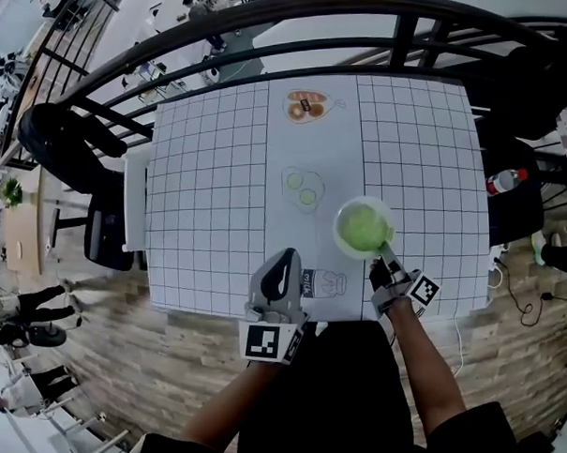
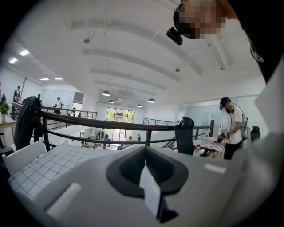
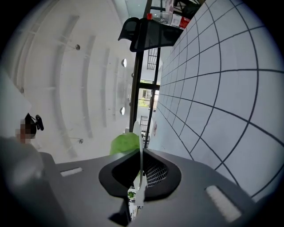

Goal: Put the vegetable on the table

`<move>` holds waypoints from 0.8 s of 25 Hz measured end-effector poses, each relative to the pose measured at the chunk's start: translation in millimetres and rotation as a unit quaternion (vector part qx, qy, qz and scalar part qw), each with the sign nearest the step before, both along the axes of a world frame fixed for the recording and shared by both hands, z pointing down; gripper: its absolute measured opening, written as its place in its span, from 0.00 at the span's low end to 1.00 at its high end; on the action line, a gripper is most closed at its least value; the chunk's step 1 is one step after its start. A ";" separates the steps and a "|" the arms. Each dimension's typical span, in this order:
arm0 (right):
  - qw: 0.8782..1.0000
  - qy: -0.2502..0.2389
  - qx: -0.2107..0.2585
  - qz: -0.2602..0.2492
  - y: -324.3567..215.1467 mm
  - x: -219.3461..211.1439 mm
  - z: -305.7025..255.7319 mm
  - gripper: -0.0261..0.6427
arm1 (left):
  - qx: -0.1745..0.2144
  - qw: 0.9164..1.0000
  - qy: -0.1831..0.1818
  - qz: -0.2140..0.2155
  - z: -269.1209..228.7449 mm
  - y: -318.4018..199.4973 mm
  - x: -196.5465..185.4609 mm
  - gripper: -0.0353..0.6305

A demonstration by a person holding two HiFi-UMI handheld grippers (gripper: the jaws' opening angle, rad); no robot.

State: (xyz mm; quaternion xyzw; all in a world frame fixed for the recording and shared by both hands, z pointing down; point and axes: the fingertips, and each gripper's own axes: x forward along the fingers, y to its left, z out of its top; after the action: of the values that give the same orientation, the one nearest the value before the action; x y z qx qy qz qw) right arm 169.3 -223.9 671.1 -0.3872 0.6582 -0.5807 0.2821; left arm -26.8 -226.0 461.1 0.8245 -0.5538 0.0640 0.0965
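Green vegetable [image 1: 363, 229] is seen on a white plate [image 1: 341, 230], over the table [image 1: 206, 177] near its front edge; contact w/ table cannot be judged. Plate rim is pinched by R gripper [image 1: 386, 256]; the veg. is mostly hidden in right gripper view. L gripper [image 1: 289, 258] jaws are closed, nothing between.

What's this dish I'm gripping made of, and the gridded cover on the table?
Dish: probably thin white plastic or melamine with a smooth finish. Its rim shows as a thin edge between the right tool's shut jaws, though ceramic can't be ruled out. Table cover: a matte printed sheet, paper or vinyl, lying flat with black grid lines.
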 end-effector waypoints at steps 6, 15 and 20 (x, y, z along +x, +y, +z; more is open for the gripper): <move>1.000 0.023 -0.019 0.001 1.6 6.5 31.5 0.05 | -0.010 1.000 -0.007 -0.010 6.2 1.3 -5.3 0.06; 0.998 0.032 -0.059 -0.001 6.4 8.1 61.1 0.05 | -0.015 1.000 -0.008 -0.006 11.8 3.5 1.2 0.06; 0.997 0.019 -0.078 0.004 8.5 8.5 69.7 0.05 | -0.017 1.000 -0.006 -0.004 14.0 2.0 3.6 0.06</move>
State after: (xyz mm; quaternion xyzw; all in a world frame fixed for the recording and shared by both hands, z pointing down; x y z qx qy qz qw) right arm 177.8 -215.4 740.9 -0.4215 0.6145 -0.6220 0.2405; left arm -23.2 -224.0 475.1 0.8203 -0.5563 0.0783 0.1074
